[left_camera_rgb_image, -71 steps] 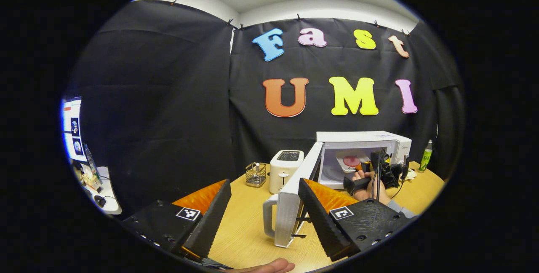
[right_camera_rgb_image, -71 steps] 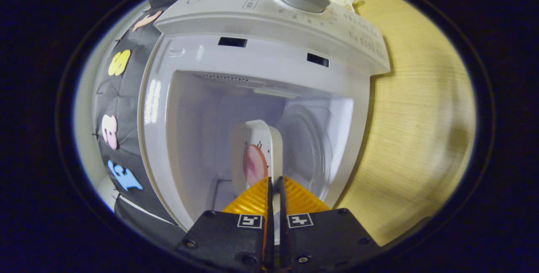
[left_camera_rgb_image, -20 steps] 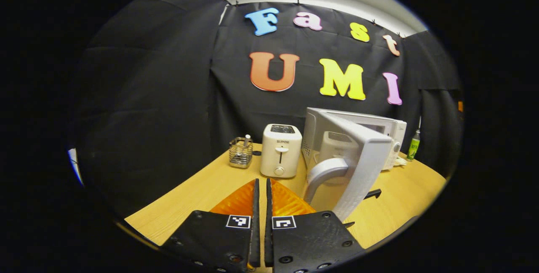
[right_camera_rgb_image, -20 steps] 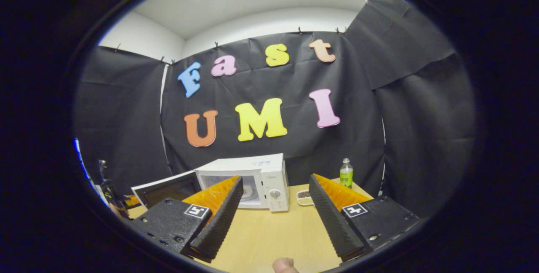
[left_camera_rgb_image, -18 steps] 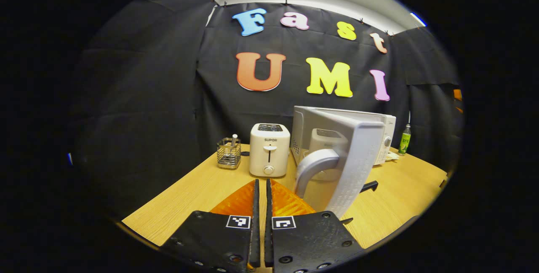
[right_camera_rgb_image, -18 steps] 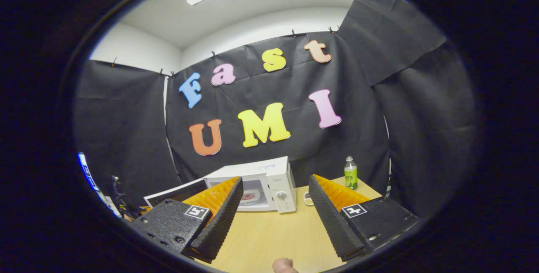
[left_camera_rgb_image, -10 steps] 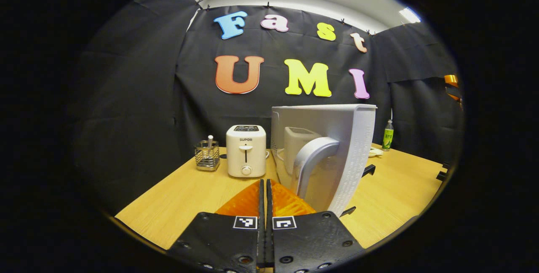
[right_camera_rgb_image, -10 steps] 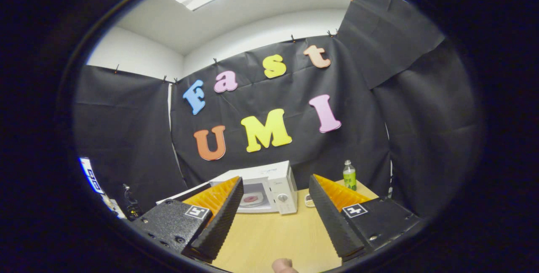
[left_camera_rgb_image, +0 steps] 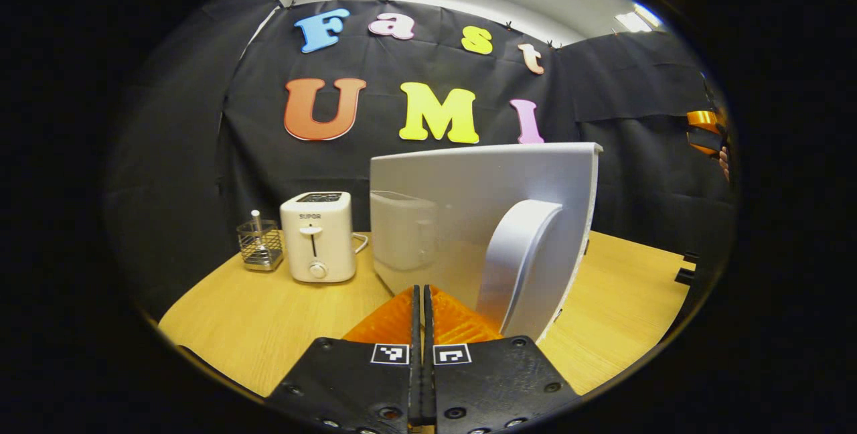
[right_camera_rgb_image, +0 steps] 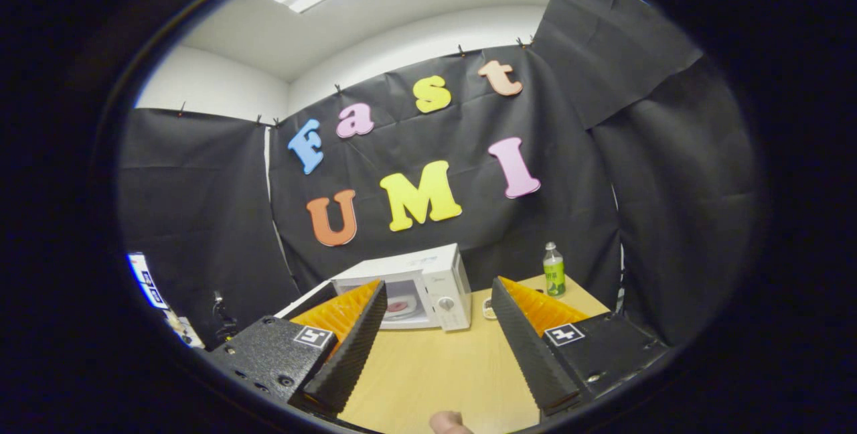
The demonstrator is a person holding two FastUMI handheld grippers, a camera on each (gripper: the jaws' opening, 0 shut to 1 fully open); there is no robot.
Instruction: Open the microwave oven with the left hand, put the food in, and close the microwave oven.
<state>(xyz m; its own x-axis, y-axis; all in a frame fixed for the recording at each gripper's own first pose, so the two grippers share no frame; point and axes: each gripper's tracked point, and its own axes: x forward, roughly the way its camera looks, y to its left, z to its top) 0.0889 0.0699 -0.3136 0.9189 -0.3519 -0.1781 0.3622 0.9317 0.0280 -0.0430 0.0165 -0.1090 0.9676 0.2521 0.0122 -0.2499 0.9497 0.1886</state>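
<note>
Left gripper view: the left tongs [left_camera_rgb_image: 422,300] are clenched tight with nothing between them, tips right up against the outer face of the microwave door [left_camera_rgb_image: 482,220], just beside its curved handle [left_camera_rgb_image: 522,260]. A toaster [left_camera_rgb_image: 317,236] and wire basket [left_camera_rgb_image: 260,244] stand to the left on the counter [left_camera_rgb_image: 268,313]. Right gripper view: the right tongs [right_camera_rgb_image: 435,317] are spread wide, released and empty, well back from the microwave [right_camera_rgb_image: 418,283]; its door hangs partly open, and the plate of food [right_camera_rgb_image: 400,306] sits inside the cavity. A green bottle [right_camera_rgb_image: 553,269] stands off to the right.
</note>
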